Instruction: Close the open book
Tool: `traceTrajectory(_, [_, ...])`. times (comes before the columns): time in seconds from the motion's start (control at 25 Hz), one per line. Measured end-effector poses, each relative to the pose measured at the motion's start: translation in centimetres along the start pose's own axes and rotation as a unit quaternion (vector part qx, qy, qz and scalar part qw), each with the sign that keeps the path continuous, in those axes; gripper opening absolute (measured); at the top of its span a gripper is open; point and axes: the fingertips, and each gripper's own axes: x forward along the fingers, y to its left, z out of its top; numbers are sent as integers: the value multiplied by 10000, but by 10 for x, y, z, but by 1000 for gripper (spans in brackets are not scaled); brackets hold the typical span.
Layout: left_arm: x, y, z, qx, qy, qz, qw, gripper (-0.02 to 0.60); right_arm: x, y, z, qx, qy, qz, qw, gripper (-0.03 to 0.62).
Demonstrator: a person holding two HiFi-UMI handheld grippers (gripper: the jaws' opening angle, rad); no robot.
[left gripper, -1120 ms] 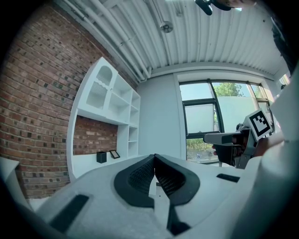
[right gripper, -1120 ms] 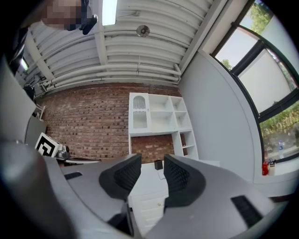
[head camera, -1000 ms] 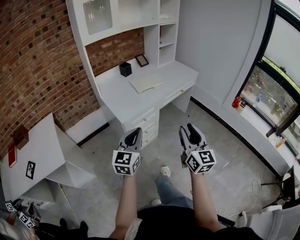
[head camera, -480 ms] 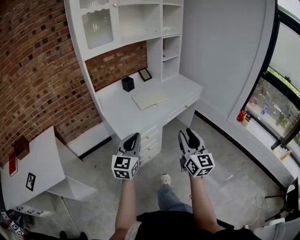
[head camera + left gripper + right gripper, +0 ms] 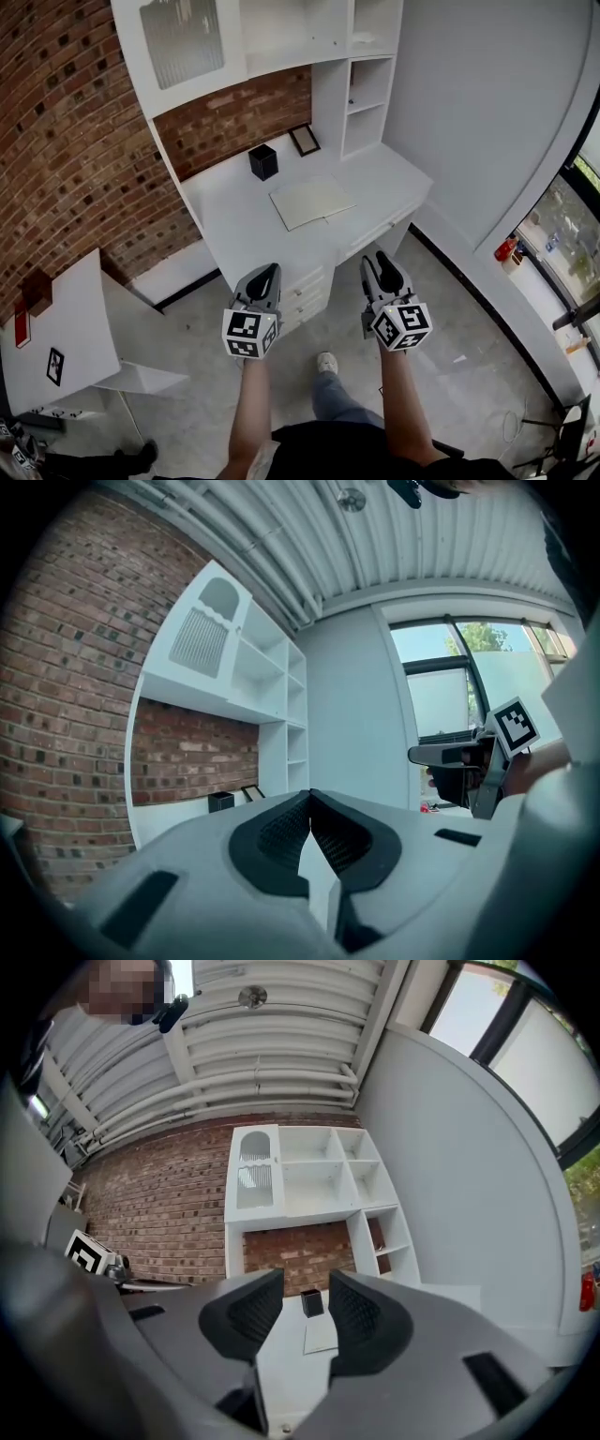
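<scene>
Pale pages of the open book (image 5: 312, 202) are laid flat on the desk (image 5: 239, 230); well apart, the left gripper (image 5: 266, 275) is held clenched empty, the right gripper (image 5: 382, 261) spread.

The desk (image 5: 230, 223) was white. On the desk, the open book (image 5: 312, 202) was pale cream and the holder (image 5: 263, 161) black. Behind the desk, the wall (image 5: 66, 122) showed red-brown brick.

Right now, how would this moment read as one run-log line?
open book: flat on desk, untouched | left hand-held gripper: shut, empty | right hand-held gripper: open, empty | both: short of desk
</scene>
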Motion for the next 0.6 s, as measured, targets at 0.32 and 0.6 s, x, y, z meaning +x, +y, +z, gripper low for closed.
traceTrajectory(0.32, [102,54,2,-118,105,373,9992,9,122,-57,-9,93,243,328,9991,130])
traceTrajectory(0.6, [165,87,-7,-230,241,716,9969,8,201,-89,-29,164,523,714,9959,130])
